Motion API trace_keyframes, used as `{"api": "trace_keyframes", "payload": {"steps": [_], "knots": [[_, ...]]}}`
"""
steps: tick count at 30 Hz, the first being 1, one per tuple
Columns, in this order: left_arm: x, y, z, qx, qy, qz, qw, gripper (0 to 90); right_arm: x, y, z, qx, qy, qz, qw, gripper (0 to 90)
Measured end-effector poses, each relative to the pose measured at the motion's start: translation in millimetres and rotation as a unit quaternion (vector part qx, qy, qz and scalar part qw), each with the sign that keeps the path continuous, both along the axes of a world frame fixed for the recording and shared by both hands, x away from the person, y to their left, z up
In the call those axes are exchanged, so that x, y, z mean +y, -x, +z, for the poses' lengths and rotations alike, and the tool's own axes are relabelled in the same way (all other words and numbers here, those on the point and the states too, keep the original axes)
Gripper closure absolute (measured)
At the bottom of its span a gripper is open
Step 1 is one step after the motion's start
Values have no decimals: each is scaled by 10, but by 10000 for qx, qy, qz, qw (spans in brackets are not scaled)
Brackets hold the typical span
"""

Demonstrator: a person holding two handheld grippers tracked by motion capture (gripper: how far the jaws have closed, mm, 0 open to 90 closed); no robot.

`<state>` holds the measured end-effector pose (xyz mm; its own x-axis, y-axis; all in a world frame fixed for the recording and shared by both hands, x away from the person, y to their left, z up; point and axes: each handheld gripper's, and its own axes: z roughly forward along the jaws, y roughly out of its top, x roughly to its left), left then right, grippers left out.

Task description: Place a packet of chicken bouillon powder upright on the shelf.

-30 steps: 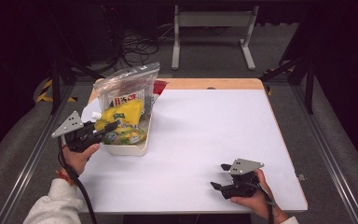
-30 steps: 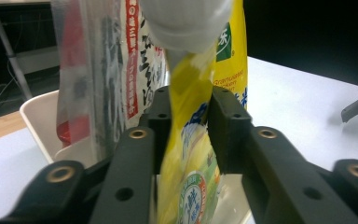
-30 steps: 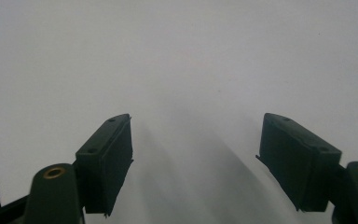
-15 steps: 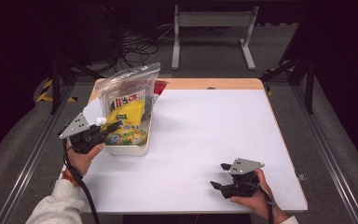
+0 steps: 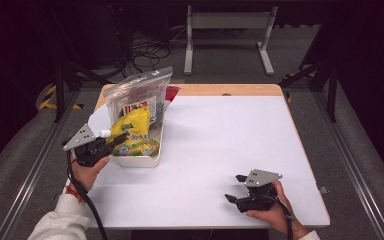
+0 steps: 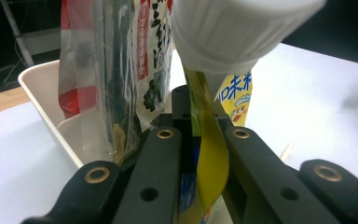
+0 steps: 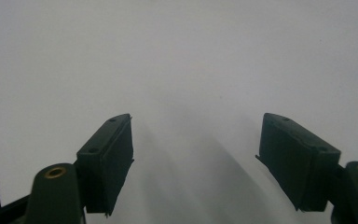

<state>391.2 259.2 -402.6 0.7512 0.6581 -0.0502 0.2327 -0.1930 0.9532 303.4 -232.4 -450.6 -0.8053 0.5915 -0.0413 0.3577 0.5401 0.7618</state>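
Note:
A yellow spouted pouch (image 5: 136, 126) with a white screw cap (image 5: 105, 133) leans out of a white tray (image 5: 141, 161) at the table's left. My left gripper (image 5: 112, 139) is shut on the pouch just below the cap. In the left gripper view the flat yellow film (image 6: 212, 158) is pinched between the black jaws (image 6: 200, 137), and the cap (image 6: 237, 28) looms close above. A clear bag of printed packets (image 5: 136, 95) stands behind it in the tray. My right gripper (image 5: 236, 189) rests open on the bare white table near the front right, with nothing between its pads (image 7: 109, 158).
The white tabletop (image 5: 230, 130) stretches from the tray to the right edge. A wooden strip (image 5: 220, 90) runs along its far edge. A thin wooden stick (image 6: 286, 150) lies on the table beside the tray. Cables and a metal stand lie on the floor beyond.
The left gripper's jaws have closed on the yellow pouch below its cap, and the hand has shifted slightly. The right gripper has stayed still.

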Motion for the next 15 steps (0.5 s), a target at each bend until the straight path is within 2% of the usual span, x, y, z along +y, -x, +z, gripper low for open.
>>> {"api": "trace_keyframes", "payload": {"steps": [8,15], "knots": [[5,-1,-30,-12,-43,22,10000,881,-6,4,7,-23,17,0,10000,262],[-34,10,-40,-18,-196,162,9997,882,-18,5,15,-18,-24,-10,10000,262]]}}
